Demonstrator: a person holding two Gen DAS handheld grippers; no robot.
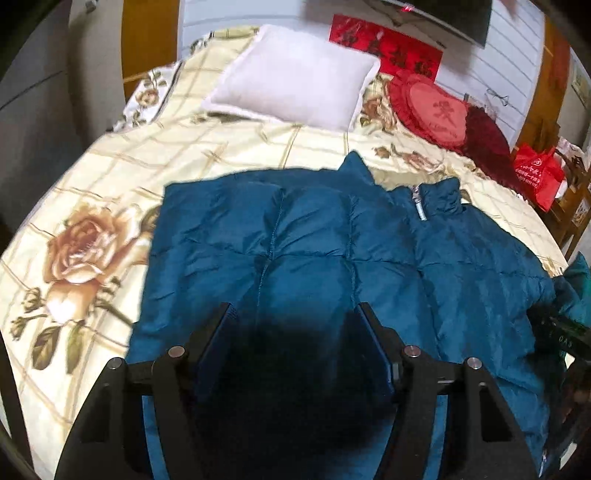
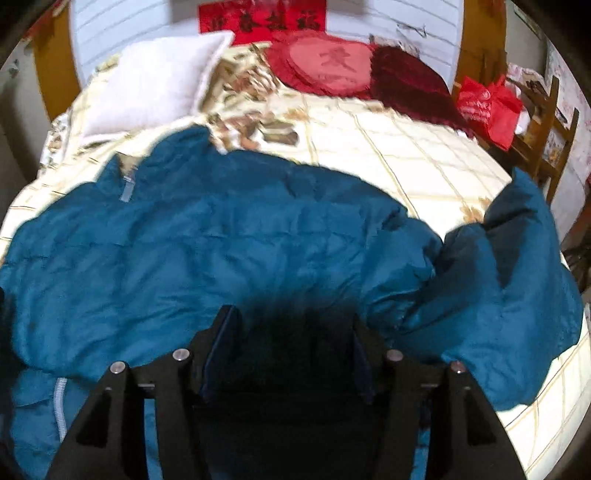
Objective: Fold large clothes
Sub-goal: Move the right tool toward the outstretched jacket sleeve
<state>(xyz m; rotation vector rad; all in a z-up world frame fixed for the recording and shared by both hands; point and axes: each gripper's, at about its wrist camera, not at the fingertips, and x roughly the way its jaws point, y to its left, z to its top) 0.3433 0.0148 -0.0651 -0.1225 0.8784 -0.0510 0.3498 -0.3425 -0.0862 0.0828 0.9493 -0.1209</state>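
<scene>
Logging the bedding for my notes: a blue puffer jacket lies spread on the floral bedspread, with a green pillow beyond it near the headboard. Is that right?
Not quite: the pillow is white, not green, as the left wrist view shows. The blue puffer jacket does lie spread on the floral bedspread.

Dark characters on red wall banner (image 2: 262,16) and red round cushion (image 2: 328,62), none legible.

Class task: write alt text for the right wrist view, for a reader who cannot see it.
A blue puffer jacket lies spread on a floral bed, the right gripper over its near edge. A white pillow and red cushion sit behind.
</scene>
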